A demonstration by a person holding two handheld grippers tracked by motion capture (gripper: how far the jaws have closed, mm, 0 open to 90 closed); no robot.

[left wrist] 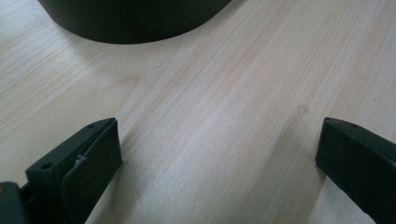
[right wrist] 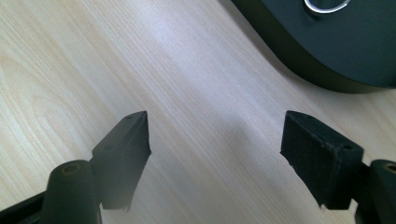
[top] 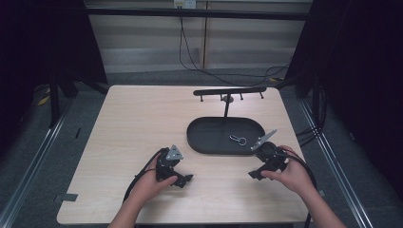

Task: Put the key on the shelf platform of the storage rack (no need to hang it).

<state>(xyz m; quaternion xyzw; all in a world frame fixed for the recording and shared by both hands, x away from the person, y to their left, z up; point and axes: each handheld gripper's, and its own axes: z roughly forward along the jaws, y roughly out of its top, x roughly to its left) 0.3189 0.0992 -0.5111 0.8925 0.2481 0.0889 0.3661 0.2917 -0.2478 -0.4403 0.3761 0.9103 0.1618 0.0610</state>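
Note:
A black oval tray (top: pixel 209 142) lies right of the table's middle, and a small silver key ring (top: pixel 238 139) rests inside it. A black stand with a crossbar of pegs (top: pixel 229 92) rises from the tray's far edge. My left gripper (top: pixel 183 180) rests low on the table, in front of the tray's left end, jaws wide apart over bare wood (left wrist: pixel 219 135). My right gripper (top: pixel 254 174) sits near the tray's front right edge, open and empty (right wrist: pixel 217 140). The tray's rim (right wrist: pixel 299 60) and part of the ring (right wrist: pixel 325 6) appear in the right gripper view.
The light wooden table (top: pixel 138 118) has bare room on its left half. Black cables (top: pixel 190 52) run along the floor behind the table. Dark frame posts stand at both sides. The tray's wall (left wrist: pixel 130 23) sits close ahead in the left gripper view.

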